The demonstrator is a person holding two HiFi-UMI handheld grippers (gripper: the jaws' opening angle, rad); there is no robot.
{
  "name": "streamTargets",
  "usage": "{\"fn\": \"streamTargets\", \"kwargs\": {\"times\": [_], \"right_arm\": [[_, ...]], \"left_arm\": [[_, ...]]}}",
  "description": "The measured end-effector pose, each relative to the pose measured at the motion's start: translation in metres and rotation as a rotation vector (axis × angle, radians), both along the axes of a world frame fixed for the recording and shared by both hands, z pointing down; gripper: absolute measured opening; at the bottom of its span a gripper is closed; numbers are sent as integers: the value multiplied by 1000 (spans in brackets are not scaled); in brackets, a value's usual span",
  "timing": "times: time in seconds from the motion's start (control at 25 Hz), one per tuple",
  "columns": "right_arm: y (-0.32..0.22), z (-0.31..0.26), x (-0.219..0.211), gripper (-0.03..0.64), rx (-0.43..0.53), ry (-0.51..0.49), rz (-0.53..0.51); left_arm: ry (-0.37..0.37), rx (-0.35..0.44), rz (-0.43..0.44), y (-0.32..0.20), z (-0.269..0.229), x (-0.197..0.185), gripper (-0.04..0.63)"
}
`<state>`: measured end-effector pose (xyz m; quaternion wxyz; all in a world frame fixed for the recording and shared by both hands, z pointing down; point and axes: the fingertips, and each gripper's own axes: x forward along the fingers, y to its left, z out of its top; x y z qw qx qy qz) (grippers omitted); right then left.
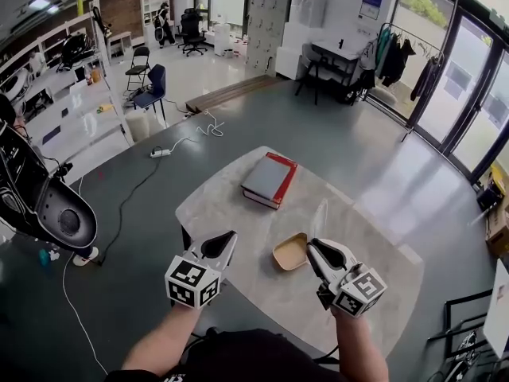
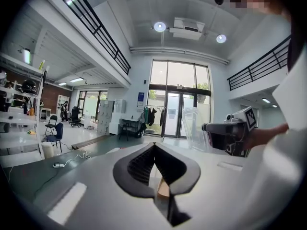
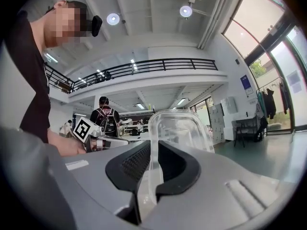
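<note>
White left tool (image 1: 231, 236), right tool (image 1: 312, 247), black-padded.

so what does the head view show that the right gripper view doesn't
Only the head view: a red-edged book and an open tan tray lying on the table. Only the right gripper view: a person wearing a backpack in the background, under a balcony railing. Both: the right gripper shut on a clear plastic lid, and the left gripper beside it.
</note>
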<state>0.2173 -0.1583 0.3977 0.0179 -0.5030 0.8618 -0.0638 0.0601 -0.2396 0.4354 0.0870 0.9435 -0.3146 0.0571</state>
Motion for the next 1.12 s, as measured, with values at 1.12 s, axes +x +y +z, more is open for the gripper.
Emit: {"fn": "streamTargets", "kwargs": {"times": [1.12], "right_arm": [[13,-24,15,60,66,-32,2]], "left_arm": [[4,23,-32,5,-14,-2,3]]}}
